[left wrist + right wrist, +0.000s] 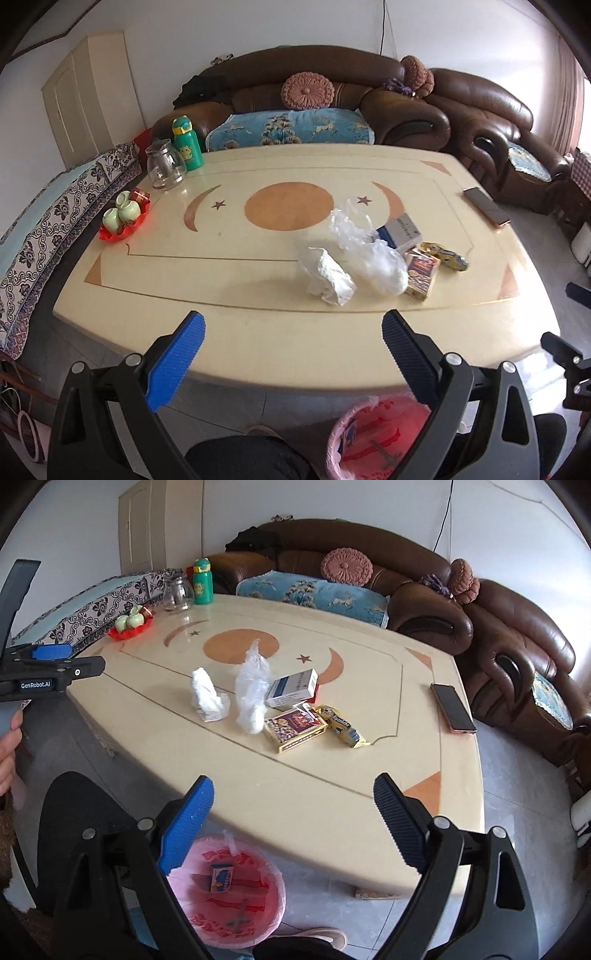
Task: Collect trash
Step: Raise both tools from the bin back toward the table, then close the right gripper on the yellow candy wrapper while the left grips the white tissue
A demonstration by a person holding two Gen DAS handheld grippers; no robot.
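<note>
1. Left wrist view: left gripper (291, 354) hangs over the near edge of the cream table w/ orange moon-and-star inlay (258, 332); blue-padded fingers (177, 365) spread wide, nothing btwn them.
2. Same view, trash sits right of centre on the table: crumpled white paper wad (327, 277), touching or just beside a clear plastic bag w/ white stuff inside (373, 254). Further right: white-and-blue carton (404, 230), red-brown printed card box (421, 273), yellow snack wrapper (448, 256).
3. Pink-lined round bin (354, 439) on the floor below the near table edge, partly behind the right finger.
4. Far left on the table: red tray w/ pale green cups (123, 221), clear glass jug (164, 164), green kids' bottle (186, 144). Phone (485, 210) near the right edge.
5. Right wrist view: right gripper (293, 812) also wide open, empty, over the near table edge.
6. Same trash cluster mid-table here: paper wad (207, 698), plastic bag (253, 686), carton (293, 688), card box (295, 729), wrapper (341, 725).
7. Bin (236, 897) below holds a small orange-and-blue box (221, 877).
8. Left gripper's body shows at the left edge; a hand (9, 753) beneath it.
</note>
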